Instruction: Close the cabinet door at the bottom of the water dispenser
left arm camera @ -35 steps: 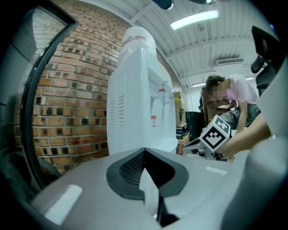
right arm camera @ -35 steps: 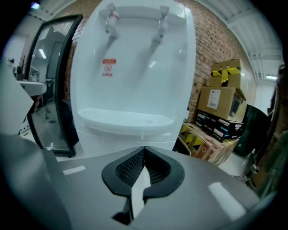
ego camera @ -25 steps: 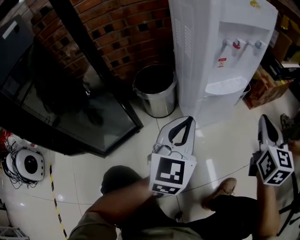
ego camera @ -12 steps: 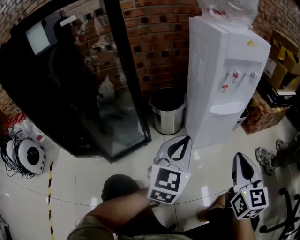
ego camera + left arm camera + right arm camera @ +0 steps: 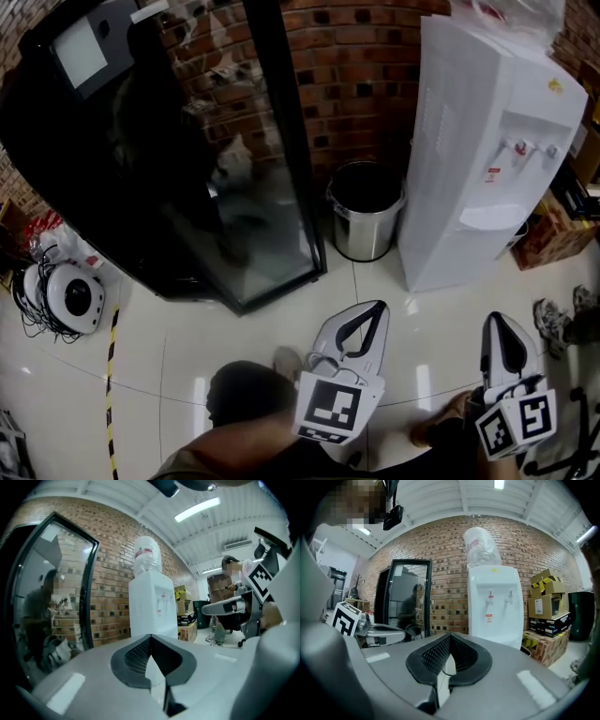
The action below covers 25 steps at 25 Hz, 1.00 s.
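The white water dispenser (image 5: pixel 483 159) stands against the brick wall at the upper right of the head view, and it also shows ahead as the water dispenser (image 5: pixel 150 604) and the water dispenser (image 5: pixel 494 606) in the gripper views. Its lower front door (image 5: pixel 464 253) looks flush with the body. My left gripper (image 5: pixel 378 307) hangs over the floor tiles well short of the dispenser, jaws together and empty. My right gripper (image 5: pixel 497 320) floats to its right, also shut on nothing. Both point towards the dispenser without touching it.
A steel bin (image 5: pixel 366 211) stands left of the dispenser. A tall black glass-door cabinet (image 5: pixel 187 169) fills the left. A white round device (image 5: pixel 73 296) with cables lies at the far left, cardboard boxes (image 5: pixel 553 234) at the right. A person (image 5: pixel 232 573) stands beyond.
Both grippers have drawn back from the dispenser, which now sits farther off and to the right. The right gripper has come lower and nearer my body in the head view.
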Each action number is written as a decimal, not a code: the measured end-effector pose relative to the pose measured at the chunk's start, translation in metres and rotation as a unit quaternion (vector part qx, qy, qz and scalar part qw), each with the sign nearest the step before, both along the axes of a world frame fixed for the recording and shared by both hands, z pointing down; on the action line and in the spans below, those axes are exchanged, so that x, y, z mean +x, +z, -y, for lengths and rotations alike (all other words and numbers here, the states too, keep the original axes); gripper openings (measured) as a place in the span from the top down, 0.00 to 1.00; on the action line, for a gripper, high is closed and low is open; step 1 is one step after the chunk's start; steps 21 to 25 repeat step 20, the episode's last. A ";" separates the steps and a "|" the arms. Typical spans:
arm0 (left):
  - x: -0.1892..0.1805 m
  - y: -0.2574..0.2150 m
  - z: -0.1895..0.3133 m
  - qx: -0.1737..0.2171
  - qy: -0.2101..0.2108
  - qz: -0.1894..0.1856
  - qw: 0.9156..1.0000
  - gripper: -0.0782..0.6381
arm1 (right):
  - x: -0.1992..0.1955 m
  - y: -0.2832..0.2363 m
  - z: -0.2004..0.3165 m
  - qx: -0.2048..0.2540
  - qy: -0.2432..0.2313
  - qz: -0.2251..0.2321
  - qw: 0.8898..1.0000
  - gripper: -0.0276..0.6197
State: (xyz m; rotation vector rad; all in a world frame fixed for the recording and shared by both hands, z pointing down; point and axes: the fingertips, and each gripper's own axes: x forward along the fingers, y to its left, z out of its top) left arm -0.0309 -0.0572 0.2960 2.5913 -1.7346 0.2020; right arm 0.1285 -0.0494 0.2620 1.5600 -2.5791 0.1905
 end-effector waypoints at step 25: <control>-0.013 -0.011 -0.010 0.008 -0.024 -0.023 0.999 0.89 | -0.006 0.006 -0.004 0.007 0.001 -0.026 1.000 0.94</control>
